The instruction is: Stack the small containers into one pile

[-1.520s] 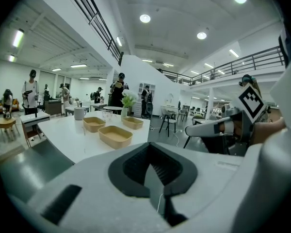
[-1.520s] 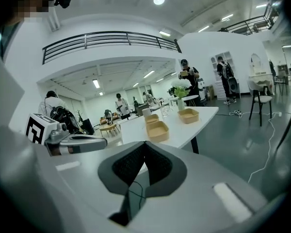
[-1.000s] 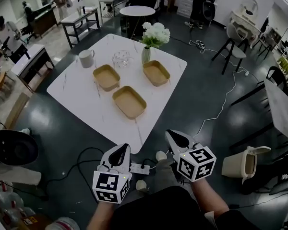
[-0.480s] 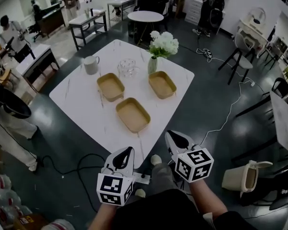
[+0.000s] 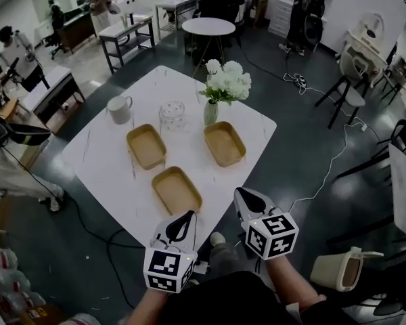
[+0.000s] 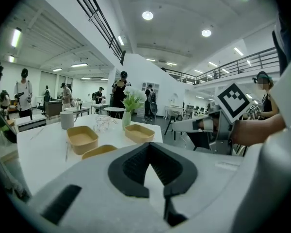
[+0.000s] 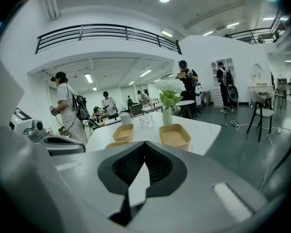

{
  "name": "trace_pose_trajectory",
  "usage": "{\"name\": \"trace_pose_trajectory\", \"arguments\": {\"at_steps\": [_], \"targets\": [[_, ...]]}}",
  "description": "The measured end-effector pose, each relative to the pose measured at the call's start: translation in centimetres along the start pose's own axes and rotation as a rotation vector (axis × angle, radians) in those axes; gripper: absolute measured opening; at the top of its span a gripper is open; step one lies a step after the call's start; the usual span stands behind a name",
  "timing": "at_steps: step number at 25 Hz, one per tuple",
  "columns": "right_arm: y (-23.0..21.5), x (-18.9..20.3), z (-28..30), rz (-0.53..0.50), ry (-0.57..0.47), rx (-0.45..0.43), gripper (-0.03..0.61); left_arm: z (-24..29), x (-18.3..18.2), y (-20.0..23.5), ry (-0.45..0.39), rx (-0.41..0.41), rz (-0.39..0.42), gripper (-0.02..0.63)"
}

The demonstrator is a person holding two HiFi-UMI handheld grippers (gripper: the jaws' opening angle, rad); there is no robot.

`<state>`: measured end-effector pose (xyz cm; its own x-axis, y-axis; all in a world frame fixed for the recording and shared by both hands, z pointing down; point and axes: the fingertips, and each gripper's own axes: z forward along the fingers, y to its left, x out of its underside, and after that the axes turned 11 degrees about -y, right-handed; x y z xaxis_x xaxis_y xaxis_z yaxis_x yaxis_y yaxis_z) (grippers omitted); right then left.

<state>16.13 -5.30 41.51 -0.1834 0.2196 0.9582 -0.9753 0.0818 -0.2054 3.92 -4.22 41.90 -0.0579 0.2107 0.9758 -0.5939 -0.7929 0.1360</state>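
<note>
Three shallow tan rectangular containers [image 5: 176,189] lie apart on the white marble surface [image 5: 108,161]; the nearest is half hidden behind the left gripper [image 5: 187,217] in its own view. That one and the right gripper [image 5: 240,193] hang short of the surface, jaws together on nothing. The surface's near edge has come closer to both than before
</note>
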Motion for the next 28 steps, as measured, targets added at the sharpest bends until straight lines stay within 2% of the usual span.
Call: {"name": "trace_pose_trajectory", "arguments": {"at_steps": [7,12,14,23,28], "targets": [[-5.1,-0.7,4.1,0.007,0.038,-0.014,-0.002,6.6,-0.7,0.2,0.029,-0.008,0.001,-0.006],[-8.0,-0.9,6.6,0.037,0.065,-0.052,-0.002,10.8,-1.1,0.5,0.033,-0.01,-0.047,-0.006],[-9.1,-0.8,7.6,0.032,0.08,-0.056,-0.002,12.2,-1.1,1.0,0.045,-0.022,-0.042,-0.006],[-14.5,0.1,11.8,-0.008,0.131,0.012,0.004,17.0,0.0,2.9,0.081,-0.089,-0.054,-0.006],[-15.9,1.2,13.7,0.006,0.165,0.006,0.031,19.0,0.6,3.9,0.1,-0.115,-0.066,-0.006]]}}
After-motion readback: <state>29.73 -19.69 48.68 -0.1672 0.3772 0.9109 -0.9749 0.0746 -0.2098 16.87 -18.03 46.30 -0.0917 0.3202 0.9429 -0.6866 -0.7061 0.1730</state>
